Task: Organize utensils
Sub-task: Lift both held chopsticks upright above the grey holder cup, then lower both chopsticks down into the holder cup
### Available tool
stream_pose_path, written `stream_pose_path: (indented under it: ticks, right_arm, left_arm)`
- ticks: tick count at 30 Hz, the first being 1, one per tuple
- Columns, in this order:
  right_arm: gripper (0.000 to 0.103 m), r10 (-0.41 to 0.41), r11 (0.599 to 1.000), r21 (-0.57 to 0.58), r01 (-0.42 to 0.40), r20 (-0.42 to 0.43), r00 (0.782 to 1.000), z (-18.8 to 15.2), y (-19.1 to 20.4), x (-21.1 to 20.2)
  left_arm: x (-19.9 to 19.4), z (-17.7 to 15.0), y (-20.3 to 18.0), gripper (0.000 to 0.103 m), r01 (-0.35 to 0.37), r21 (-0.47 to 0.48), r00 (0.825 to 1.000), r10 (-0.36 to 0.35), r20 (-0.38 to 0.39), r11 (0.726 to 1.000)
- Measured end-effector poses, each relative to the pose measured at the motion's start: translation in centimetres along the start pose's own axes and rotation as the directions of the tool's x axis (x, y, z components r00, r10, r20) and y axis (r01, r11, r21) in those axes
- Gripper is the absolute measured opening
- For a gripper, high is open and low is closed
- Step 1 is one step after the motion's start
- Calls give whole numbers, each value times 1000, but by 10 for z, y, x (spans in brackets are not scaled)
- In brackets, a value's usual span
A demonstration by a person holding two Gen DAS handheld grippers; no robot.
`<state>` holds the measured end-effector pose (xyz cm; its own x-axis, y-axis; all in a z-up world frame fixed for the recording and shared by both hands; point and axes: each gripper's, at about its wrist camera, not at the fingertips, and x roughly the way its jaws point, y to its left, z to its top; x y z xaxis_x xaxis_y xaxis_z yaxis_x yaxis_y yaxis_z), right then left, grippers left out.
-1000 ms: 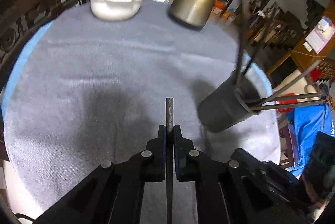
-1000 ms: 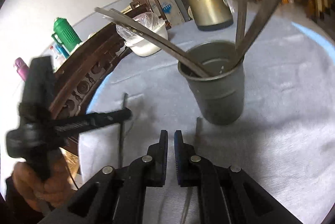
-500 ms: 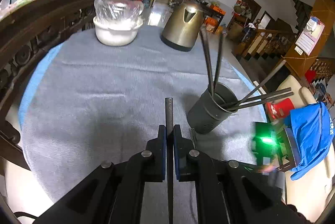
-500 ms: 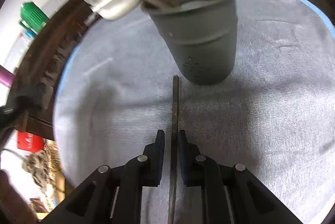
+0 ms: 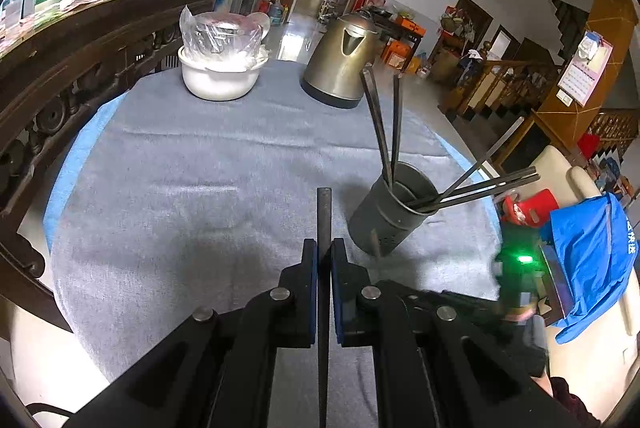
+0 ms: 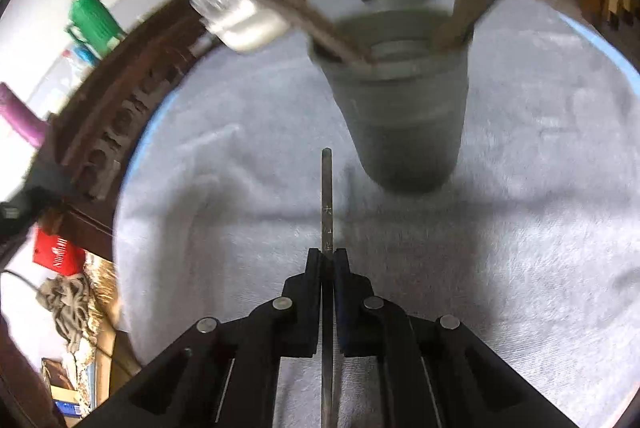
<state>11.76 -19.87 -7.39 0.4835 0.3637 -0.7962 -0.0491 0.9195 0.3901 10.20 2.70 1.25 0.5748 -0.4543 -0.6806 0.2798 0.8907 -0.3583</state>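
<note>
**Two chopsticks held above the table, holder close by**

A dark metal chopstick [image 5: 324, 224] was clamped between the closed fingers of the left gripper [image 5: 324, 248], its blunt end pointing forward over the grey cloth [image 5: 180, 188] covering the round table. A second chopstick [image 6: 327, 204] was pinched the same way in the right gripper [image 6: 328, 260], its tip just short of the grey metal holder [image 6: 404, 132]. The holder [image 5: 388, 216] stood near the table's right edge in the left wrist view, with several chopsticks [image 5: 382, 124] already leaning inside it, some upright, others fanned out to the right. Toward the far edge sat a brass-coloured kettle [image 5: 344, 64] and, to its left, a white bowl [image 5: 216, 80] covered with clear plastic. A carved dark wooden rail [image 5: 80, 60] curved along the table's left side.
</note>
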Motion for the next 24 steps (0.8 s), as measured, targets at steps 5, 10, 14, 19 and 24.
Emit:
stream_pose_path:
  ticks: [5,10,14,19,24]
  right_arm:
    - [6,123,992,-31,-120,142,982,4,5,-39]
    - [6,168,986,-56,-159,262,951,2,9,-74]
    - [6,172,985,-68,-158,298,939,1,13,-86]
    - [6,171,985,-70,-157,320,932,-2,15,-96]
    - [6,169,986,-72,-153,339,926,4,16,-95]
  left_arm:
    - [-9,6,-8,7,0,13,999,-1,35,1000]
    - [-20,12,-18,7,-14,42,997,10,80,999]
    - [-22,14,-26,7,-28,65,996,22,90,997]
    - [-26,17,-36,7,-67,102,992,56,111,992]
    - [-33,18,-46,7,-100,137,987,82,135,985]
